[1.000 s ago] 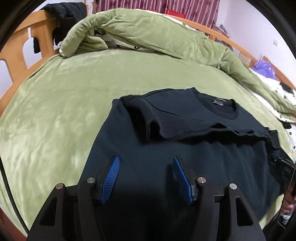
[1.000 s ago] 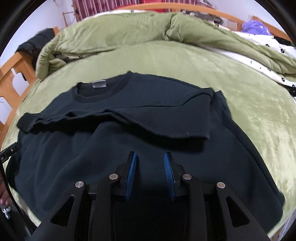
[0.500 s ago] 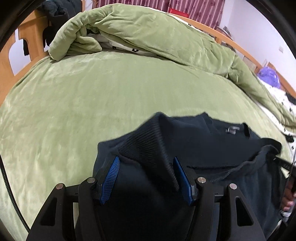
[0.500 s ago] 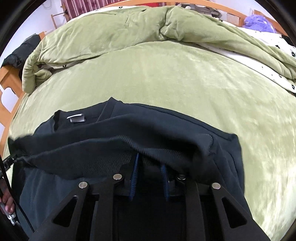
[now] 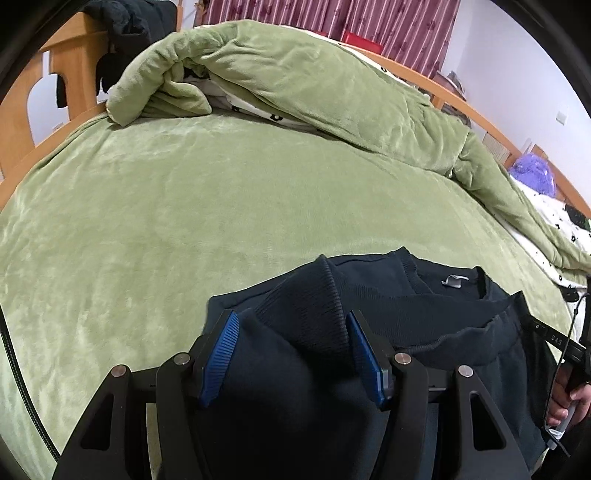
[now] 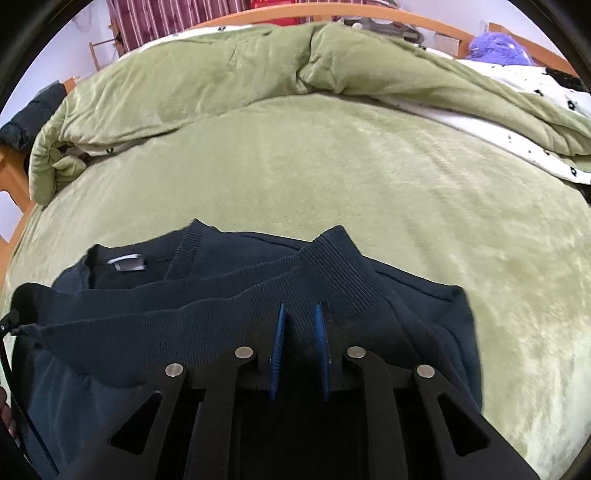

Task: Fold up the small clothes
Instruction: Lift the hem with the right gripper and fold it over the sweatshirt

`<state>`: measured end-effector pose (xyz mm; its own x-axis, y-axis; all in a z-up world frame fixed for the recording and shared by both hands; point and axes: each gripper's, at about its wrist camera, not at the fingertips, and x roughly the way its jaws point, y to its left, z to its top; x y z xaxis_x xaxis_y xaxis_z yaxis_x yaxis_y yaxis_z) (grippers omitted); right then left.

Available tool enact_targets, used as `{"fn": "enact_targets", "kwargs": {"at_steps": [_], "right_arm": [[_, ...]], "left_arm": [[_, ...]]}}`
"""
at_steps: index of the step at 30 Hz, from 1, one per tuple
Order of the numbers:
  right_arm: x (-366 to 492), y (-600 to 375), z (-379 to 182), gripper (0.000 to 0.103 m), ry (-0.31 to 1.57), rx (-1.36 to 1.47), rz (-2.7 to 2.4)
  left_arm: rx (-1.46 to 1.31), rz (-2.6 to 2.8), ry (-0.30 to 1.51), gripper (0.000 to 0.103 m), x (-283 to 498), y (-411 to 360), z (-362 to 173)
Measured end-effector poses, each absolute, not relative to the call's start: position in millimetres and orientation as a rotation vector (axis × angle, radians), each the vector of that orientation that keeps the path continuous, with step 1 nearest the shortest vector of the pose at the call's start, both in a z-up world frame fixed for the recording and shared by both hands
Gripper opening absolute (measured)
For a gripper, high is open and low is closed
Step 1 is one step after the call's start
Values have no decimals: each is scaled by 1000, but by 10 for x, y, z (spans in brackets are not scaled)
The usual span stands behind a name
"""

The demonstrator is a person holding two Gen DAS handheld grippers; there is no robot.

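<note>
A dark navy sweatshirt (image 5: pixel 443 317) lies on the green bed cover (image 5: pixel 184 221), its collar and grey label facing away from me. My left gripper (image 5: pixel 291 314) holds a thick bunch of the ribbed hem (image 5: pixel 314 291), which fills the gap between its blue pads and stands up over the garment. In the right wrist view the same sweatshirt (image 6: pixel 129 332) has its hem (image 6: pixel 332 266) raised. My right gripper (image 6: pixel 300 306) is closing, its jaws narrow, with ribbed cloth pinched between the pads.
A rolled green duvet (image 5: pixel 314 85) lies along the back of the bed. The wooden bed frame (image 5: pixel 62 66) carries dark clothes (image 5: pixel 122 22). A purple plush (image 5: pixel 532 177) and a white spotted sheet (image 6: pixel 535 103) lie at the right. A person's hand (image 5: pixel 569 398) shows at the left view's right edge.
The sweatshirt lay flat a second ago. Both grippers have since lifted its hem and carried it forward toward the collar. The right jaws have narrowed onto the cloth.
</note>
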<state>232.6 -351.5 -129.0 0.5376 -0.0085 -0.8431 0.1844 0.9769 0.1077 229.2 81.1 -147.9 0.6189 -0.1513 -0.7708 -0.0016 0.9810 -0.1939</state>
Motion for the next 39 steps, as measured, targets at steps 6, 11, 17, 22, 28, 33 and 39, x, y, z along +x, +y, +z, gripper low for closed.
{"fn": "enact_targets", "kwargs": {"at_steps": [6, 11, 17, 22, 28, 33, 39], "right_arm": [[2005, -3149, -966, 22, 951, 177, -27], [1890, -2400, -962, 22, 966, 125, 153], [2048, -1464, -1094, 22, 992, 70, 310], [2307, -920, -1289, 22, 1056, 67, 358], [2693, -764, -1508, 18, 1093, 84, 276], [2622, -791, -1401, 18, 1083, 60, 253], [2001, -919, -1056, 26, 993, 30, 254]], "left_arm": [[-197, -69, 864, 58, 2039, 1039, -1289], [-209, -42, 843, 59, 1797, 1329, -1229], [-213, 1, 845, 59, 1658, 1691, -1283], [-232, 13, 844, 59, 1611, 1977, -1386], [-278, -5, 847, 59, 1609, 2162, -1492], [-282, -31, 846, 59, 1571, 2160, -1497], [-282, -57, 844, 59, 1367, 2111, -1448]]}}
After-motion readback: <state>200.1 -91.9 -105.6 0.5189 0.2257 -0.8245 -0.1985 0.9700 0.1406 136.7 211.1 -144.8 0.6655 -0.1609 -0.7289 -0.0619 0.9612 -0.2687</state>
